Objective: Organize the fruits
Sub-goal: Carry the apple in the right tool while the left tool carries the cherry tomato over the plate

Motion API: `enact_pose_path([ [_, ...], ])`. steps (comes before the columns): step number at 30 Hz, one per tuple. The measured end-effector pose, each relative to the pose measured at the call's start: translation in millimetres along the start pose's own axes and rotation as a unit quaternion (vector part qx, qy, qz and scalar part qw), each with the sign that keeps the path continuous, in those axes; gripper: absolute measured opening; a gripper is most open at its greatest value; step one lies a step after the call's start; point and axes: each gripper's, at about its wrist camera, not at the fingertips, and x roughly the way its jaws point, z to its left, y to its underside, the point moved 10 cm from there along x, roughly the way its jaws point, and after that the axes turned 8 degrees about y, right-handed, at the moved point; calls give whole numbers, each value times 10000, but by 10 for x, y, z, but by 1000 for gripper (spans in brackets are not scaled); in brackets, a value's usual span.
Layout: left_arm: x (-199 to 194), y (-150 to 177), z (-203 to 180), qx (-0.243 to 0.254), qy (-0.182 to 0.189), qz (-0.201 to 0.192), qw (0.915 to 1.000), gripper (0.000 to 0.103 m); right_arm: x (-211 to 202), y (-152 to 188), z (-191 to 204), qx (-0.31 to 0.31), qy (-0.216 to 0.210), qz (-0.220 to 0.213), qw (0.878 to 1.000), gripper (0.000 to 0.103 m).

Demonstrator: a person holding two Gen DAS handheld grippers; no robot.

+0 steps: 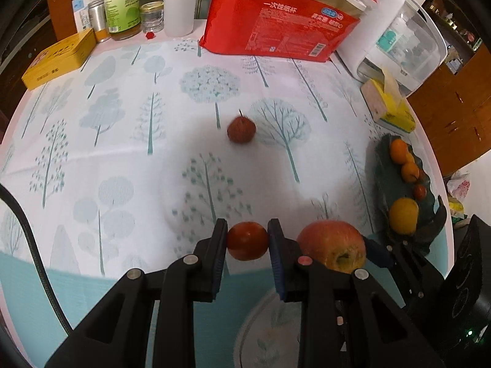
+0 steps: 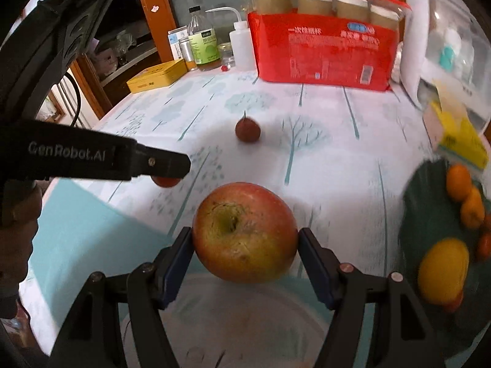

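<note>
The left gripper point(image 1: 247, 240) is pinched on a small red fruit point(image 1: 247, 241), held above the tablecloth point(image 1: 122, 141). Just beside it, the right gripper point(image 2: 245, 245) is clamped on a big apple point(image 2: 245, 231). Beyond the apple a stemmed red fruit point(image 2: 248, 130) lies on the cloth; to the apple's right, a dark green tray point(image 2: 429, 214) holds oranges point(image 2: 458, 182) and a lemon point(image 2: 443, 270).
</note>
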Motion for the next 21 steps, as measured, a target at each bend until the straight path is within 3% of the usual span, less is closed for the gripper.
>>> enact_pose_path([
  [11,-156,476,-510,34,-93,146,9998,25,-529,412,-401,133,-55,67,9999,69],
  [21,-259,498,-1222,110,4,-45,9999,25,-978,488,-921,126,-54,-105,9999,69],
])
